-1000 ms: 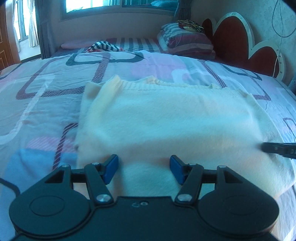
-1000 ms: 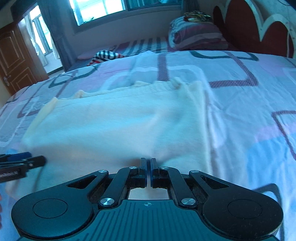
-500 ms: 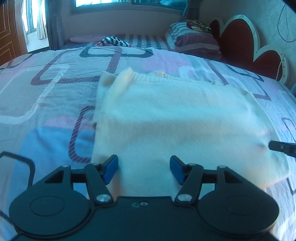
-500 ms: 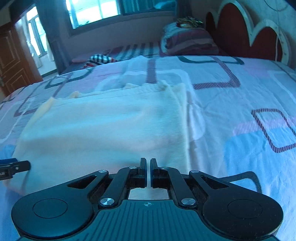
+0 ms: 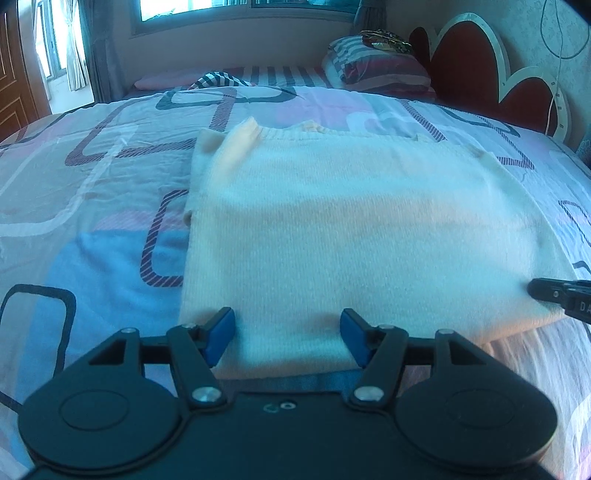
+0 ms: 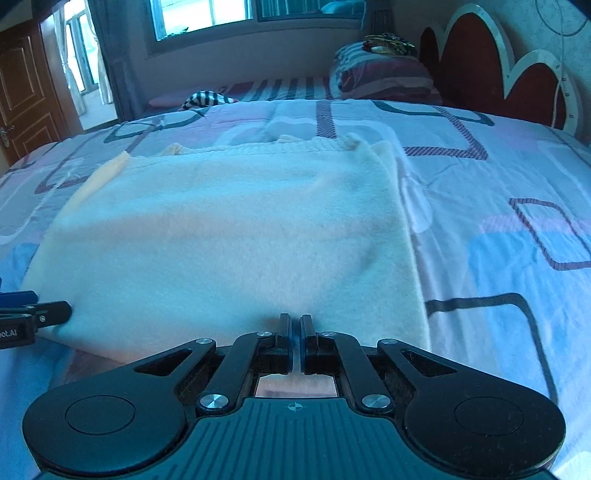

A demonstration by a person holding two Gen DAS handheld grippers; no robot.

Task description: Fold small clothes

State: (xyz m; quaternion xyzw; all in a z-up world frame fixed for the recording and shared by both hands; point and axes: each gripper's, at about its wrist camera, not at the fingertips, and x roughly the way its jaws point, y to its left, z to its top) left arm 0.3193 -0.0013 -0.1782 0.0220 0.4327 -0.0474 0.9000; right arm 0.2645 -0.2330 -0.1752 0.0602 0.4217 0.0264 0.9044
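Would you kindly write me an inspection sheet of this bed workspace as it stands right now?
Surface: bed sheet with a geometric pattern, lightly wrinkled.
Job's things: cream knit sweater lying flat, sides folded in, near hem toward both grippers.
Clutter: striped cloth at the far edge; striped pillow with a dark patterned item on top.
Grippers: left gripper open, fingers astride the near hem; right gripper shut at the hem, whether it pinches fabric cannot be told.
Cables: white cord hanging by the headboard.
Surroundings: window, wooden door, curtains.
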